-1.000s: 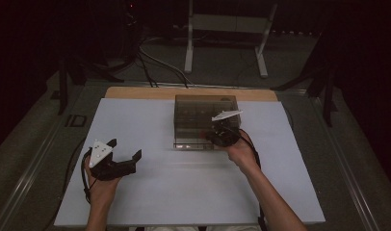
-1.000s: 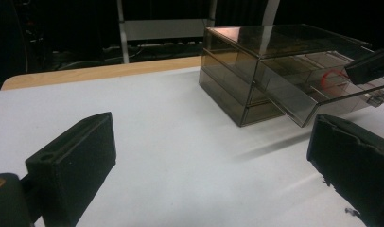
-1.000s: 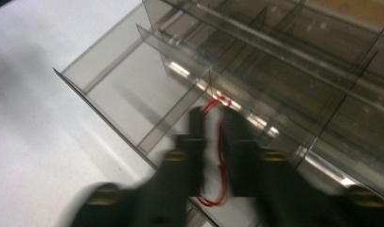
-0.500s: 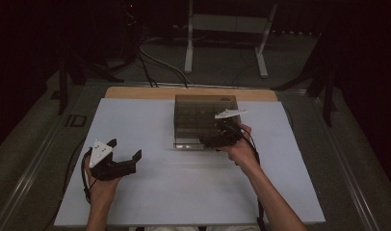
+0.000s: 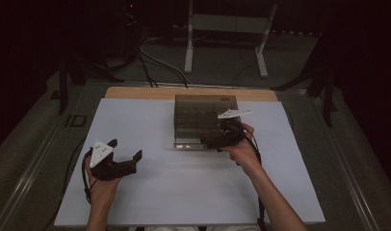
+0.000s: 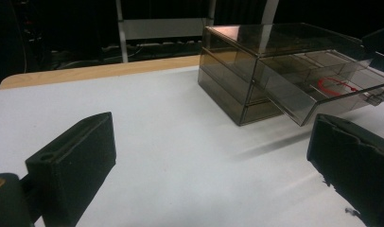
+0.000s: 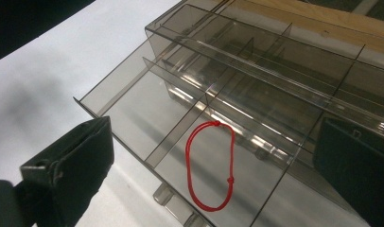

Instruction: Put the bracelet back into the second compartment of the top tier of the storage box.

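A smoky clear plastic drawer box [image 5: 203,113] stands on the white table top, right of centre. One of its drawers [image 7: 180,118] is pulled out and split into compartments. A red string loop [image 7: 211,165] lies flat in the middle front compartment; the red string loop [image 6: 334,87] also appears in the left gripper view. My right gripper [image 5: 209,140] hovers over the drawer's front, open, one jaw on each side of the loop and nothing between them. My left gripper [image 5: 125,149] is open above bare table at the left, well apart from the drawer box [image 6: 247,71].
The white board [image 5: 184,187] covers most of a wooden table whose edge [image 5: 136,91] shows at the back. Cables and a metal stand [image 5: 227,29] sit on the dark floor beyond. Cords trail from both grippers toward the person.
My right gripper has shifted slightly toward the person and lower over the drawer's front. The left gripper has stayed in place.
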Action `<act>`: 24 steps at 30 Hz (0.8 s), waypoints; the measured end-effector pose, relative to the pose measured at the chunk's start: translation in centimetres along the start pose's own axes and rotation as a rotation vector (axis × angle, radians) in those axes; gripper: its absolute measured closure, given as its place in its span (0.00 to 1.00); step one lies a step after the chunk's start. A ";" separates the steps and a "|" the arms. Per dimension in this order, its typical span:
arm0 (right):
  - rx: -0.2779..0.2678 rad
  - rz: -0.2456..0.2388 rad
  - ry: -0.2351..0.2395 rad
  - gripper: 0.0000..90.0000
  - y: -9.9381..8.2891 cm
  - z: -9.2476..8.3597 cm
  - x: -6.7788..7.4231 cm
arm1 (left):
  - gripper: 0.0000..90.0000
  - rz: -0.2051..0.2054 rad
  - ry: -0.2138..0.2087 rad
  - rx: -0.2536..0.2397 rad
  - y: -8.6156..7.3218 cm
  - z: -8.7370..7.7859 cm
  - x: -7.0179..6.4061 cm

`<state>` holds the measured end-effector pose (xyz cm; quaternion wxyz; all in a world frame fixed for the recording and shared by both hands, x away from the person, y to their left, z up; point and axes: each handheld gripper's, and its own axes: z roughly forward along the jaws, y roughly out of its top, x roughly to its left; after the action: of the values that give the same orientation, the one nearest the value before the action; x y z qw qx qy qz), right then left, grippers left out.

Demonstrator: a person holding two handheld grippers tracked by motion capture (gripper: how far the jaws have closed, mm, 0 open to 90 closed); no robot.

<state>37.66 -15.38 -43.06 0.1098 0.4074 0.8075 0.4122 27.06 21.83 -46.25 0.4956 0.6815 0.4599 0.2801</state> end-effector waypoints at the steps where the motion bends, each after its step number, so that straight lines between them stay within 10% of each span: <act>1: -0.002 0.000 -0.003 0.00 0.0 0.0 0.0 | 0.04 -0.001 0.000 0.000 0.0 0.0 0.0; 24: -0.047 0.018 0.002 0.00 -0.6 -1.6 -0.8 | 0.04 0.000 0.003 0.000 -0.1 0.0 0.0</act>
<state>37.04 -17.10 -42.58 0.1146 0.4114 0.7941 0.4324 27.05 21.82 -46.31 0.4948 0.6811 0.4606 0.2812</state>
